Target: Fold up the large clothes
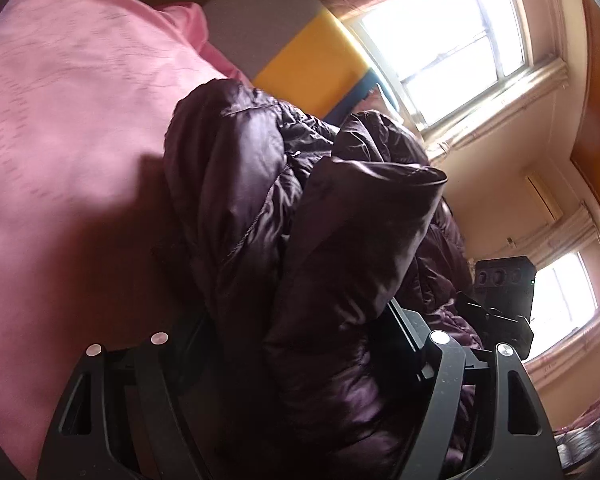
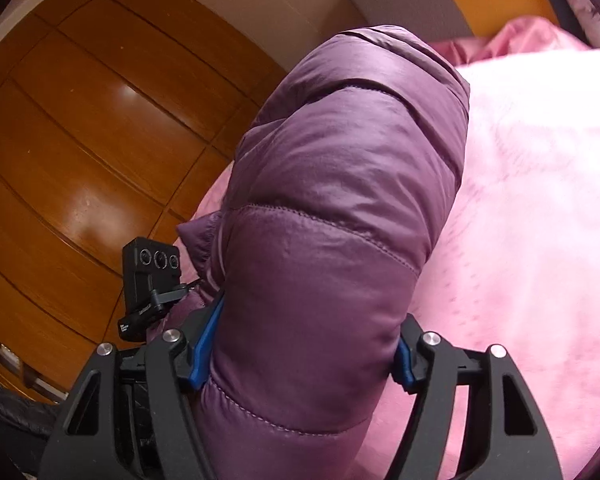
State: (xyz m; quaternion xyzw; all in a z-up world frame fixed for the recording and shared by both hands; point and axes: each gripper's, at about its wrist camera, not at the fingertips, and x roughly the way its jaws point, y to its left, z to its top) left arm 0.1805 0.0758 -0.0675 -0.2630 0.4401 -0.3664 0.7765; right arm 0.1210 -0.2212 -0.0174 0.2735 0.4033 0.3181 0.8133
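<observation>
- Two grippers have hold of one puffy purple quilted jacket [image 2: 332,208], which hangs bunched above the pink bedspread [image 2: 540,208], the landmark for everything else.
- Right gripper [image 2: 302,354]: its blue-padded fingers [image 2: 204,344] stand fairly wide yet press on a thick roll of the jacket from both sides, so it grips the padding; the roll rises ahead of it, over the bedspread's near part, with the wooden wardrobe doors [image 2: 80,140] beyond the bedspread's edge.
- Left gripper [image 1: 328,344]: a dark fold of the same jacket [image 1: 340,240] fills the space between its half-spread jaws; the fingertips are buried in cloth, so a firm clamp looks likely but cannot be confirmed.
- Judged step: the garment is lifted and gathered, not yet laid out.
- Next move probably calls for drawing the hands apart and lowering the jacket flat onto the bedspread, so that sleeves and body can be folded over.
</observation>
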